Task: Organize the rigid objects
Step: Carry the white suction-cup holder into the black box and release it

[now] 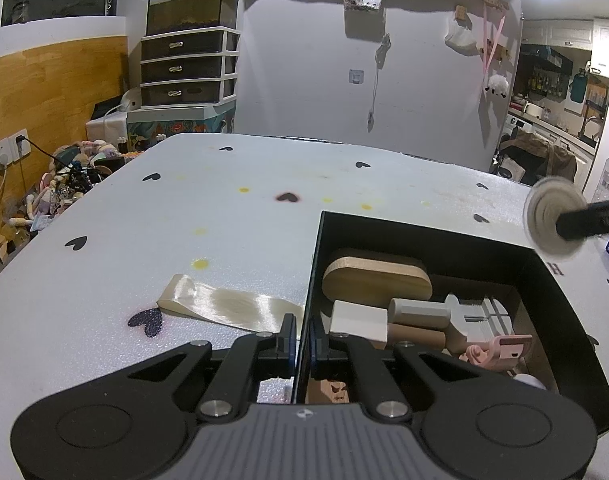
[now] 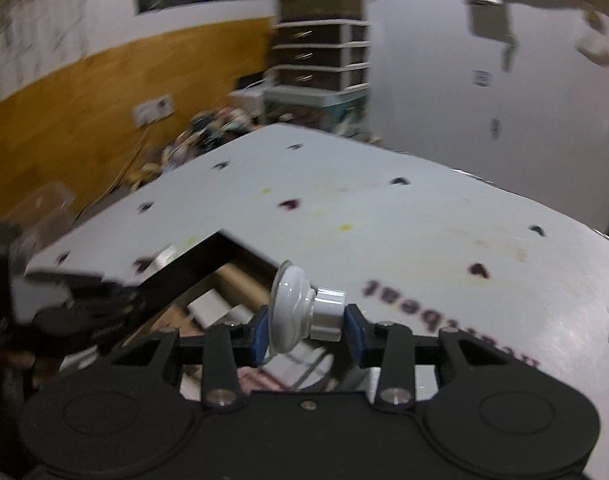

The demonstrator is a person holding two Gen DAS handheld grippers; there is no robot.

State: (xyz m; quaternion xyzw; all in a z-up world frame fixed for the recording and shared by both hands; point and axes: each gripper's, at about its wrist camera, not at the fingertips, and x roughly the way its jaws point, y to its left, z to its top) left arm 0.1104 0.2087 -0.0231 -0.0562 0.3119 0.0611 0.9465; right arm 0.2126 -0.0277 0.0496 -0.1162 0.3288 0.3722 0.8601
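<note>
Trouble would come from my grip: my right gripper point(image 2: 306, 326) clamps a suction cup point(image 2: 290, 312) only by its ends, above the box point(image 1: 540, 276) edge; it may slip out. My left gripper point(image 1: 302, 340) pinches the box wall.

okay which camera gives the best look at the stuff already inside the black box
The left wrist view. It looks down into the black box, with the oval wooden block, white block and pink piece sharp. In the right wrist view the box is blurred, its contents mostly indistinct behind the right gripper.
</note>
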